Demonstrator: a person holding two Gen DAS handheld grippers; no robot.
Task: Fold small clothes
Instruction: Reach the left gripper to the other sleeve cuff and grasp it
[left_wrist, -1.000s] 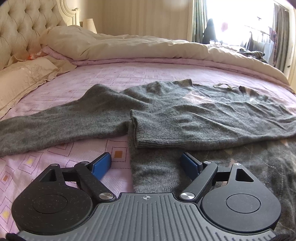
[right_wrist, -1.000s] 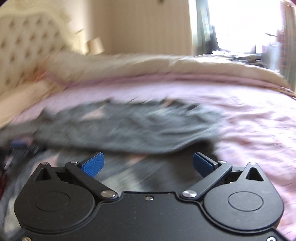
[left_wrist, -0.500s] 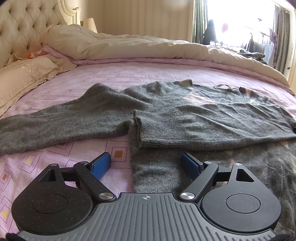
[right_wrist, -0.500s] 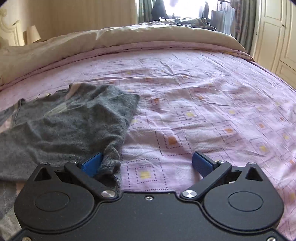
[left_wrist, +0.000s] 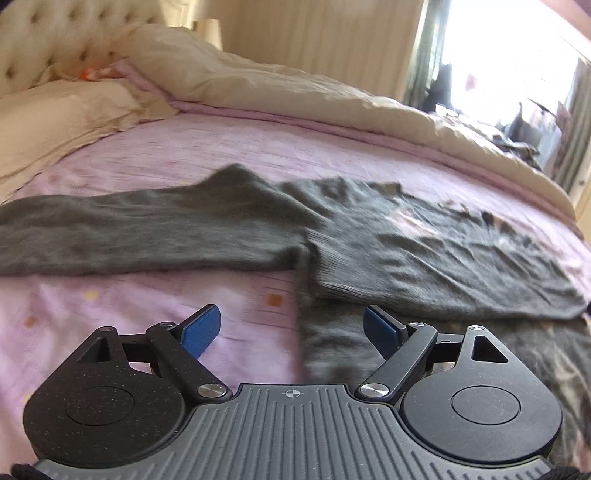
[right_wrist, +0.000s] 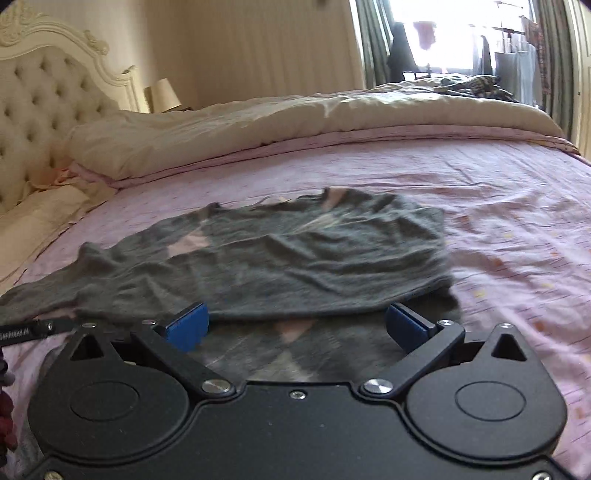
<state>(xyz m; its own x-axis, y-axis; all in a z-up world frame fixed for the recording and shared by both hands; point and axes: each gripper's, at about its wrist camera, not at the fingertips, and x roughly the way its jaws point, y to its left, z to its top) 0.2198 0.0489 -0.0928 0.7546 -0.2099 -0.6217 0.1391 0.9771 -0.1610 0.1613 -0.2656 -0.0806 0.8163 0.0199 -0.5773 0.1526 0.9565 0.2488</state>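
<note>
So the grey knit sweater (left_wrist: 424, 254) is spread flat across the middle of the bed (right_wrist: 517, 192), soft and fuzzy with lots of small wrinkles. One long sleeve (left_wrist: 129, 229) stretches straight out toward the pillow side, the other is folded across the body, ribbed cuff (left_wrist: 332, 273) on top. From the right wrist view the sweater (right_wrist: 295, 258) reads as a rumpled rectangle. Under it is a lilac sheet printed with little squares. Left gripper (left_wrist: 291, 328) hovers low over the sweater's near edge, blue pads spread wide, holding nothing. Right gripper (right_wrist: 295, 325) is the same, wide apart and empty, just over the near hem. Behind it, a puffy cream duvet (right_wrist: 295, 118) sits bunched up beside a tufted headboard (right_wrist: 48, 99).
</note>
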